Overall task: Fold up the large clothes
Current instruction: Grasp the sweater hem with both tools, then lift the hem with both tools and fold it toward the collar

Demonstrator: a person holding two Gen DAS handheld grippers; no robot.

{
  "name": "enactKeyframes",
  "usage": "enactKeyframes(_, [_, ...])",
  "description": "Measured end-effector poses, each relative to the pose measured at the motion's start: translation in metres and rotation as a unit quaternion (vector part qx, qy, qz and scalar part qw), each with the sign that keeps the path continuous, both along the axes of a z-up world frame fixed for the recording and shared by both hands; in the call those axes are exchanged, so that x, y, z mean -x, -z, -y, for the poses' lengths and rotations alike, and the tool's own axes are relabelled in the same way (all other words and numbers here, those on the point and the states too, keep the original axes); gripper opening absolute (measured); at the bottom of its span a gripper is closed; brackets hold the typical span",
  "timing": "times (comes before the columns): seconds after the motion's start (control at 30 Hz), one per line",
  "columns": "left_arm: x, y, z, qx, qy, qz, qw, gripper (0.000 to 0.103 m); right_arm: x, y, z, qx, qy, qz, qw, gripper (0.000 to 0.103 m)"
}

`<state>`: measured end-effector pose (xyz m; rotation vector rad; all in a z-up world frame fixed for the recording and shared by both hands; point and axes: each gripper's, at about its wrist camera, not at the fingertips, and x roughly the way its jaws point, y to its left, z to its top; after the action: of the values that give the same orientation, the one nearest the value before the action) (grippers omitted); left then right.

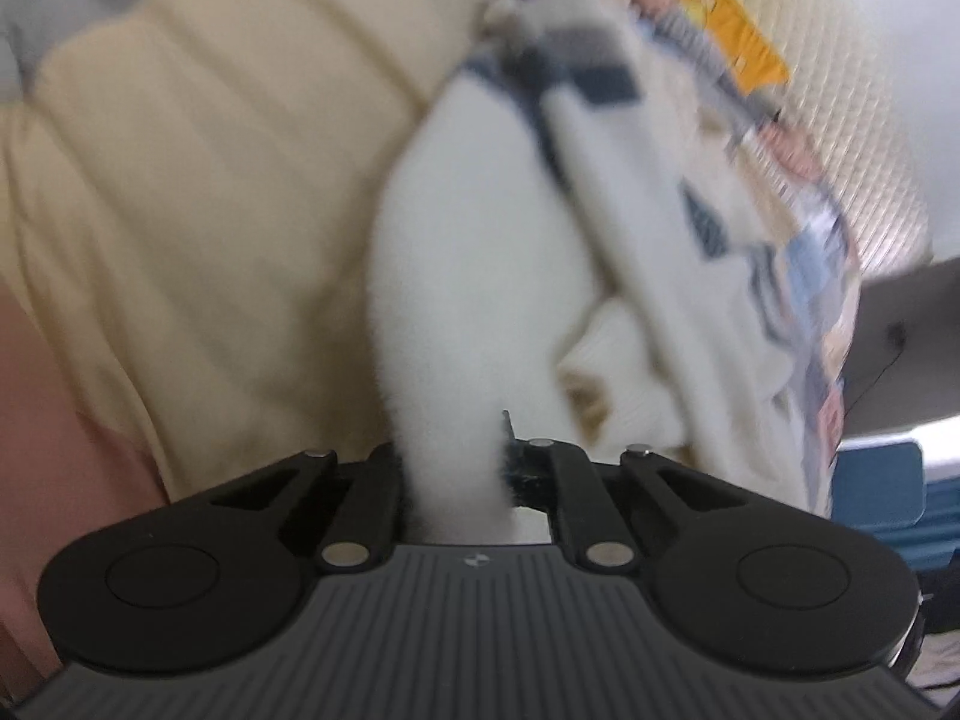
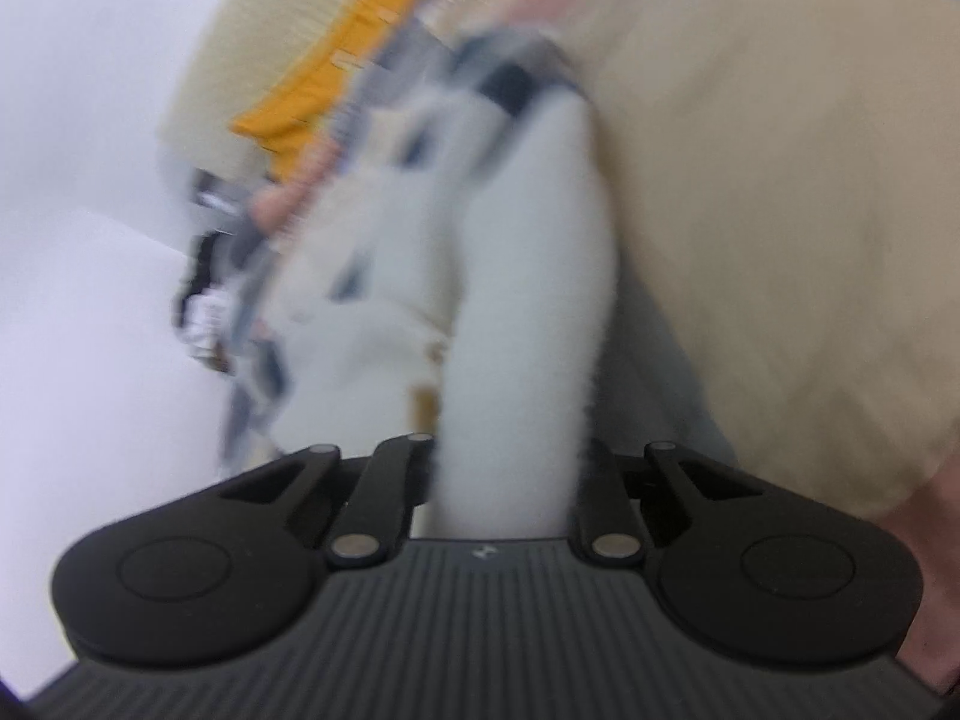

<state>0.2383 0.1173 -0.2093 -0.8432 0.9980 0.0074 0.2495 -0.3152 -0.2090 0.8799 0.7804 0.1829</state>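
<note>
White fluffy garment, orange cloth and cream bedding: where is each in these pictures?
white fluffy garment (image 1: 456,276): left wrist view, on its plain fleecy side.
orange cloth (image 2: 336,84): right wrist view, mid-strip, blurred.
cream bedding (image 1: 210,180): left wrist view, on a bare fold.

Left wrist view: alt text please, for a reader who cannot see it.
The left gripper is shut on a fold of white fleecy garment with dark trim, which stretches away over a cream quilted cover. The picture is motion-blurred.
</note>
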Motion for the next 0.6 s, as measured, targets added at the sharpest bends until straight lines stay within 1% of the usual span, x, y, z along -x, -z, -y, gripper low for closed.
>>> enactKeyframes(0.03, [0.003, -0.009, 0.0, -0.003, -0.003, 0.014, 0.9999, 0.008, 0.003, -0.006, 0.0, -0.003, -0.002, 0.014, 1.0, 0.018])
enactKeyframes(0.1, [0.008, -0.032, 0.0, -0.01, -0.004, 0.044, 0.999, 0.008, 0.008, -0.013, 0.001, -0.008, -0.004, 0.026, 1.0, 0.017])
enactKeyframes(0.17, [0.015, -0.058, -0.002, -0.014, -0.004, 0.079, 0.9968, 0.008, 0.012, -0.016, 0.006, -0.034, -0.006, 0.035, 0.999, 0.017])
enactKeyframes(0.27, [0.027, -0.094, -0.009, -0.012, 0.004, 0.117, 0.9931, 0.008, 0.017, -0.029, 0.008, -0.066, -0.014, 0.056, 0.996, 0.017])
enactKeyframes(0.43, [0.052, -0.146, -0.016, -0.012, 0.018, 0.157, 0.9874, 0.007, 0.033, -0.066, 0.023, -0.13, -0.031, 0.096, 0.986, 0.017])
enactKeyframes(0.53, [0.079, -0.172, -0.022, 0.005, 0.026, 0.184, 0.9825, 0.007, 0.046, -0.098, 0.029, -0.137, -0.04, 0.127, 0.982, 0.017])
enactKeyframes(0.6, [0.1, -0.188, -0.023, 0.01, 0.034, 0.203, 0.9786, 0.007, 0.057, -0.115, 0.031, -0.139, -0.049, 0.143, 0.979, 0.017])
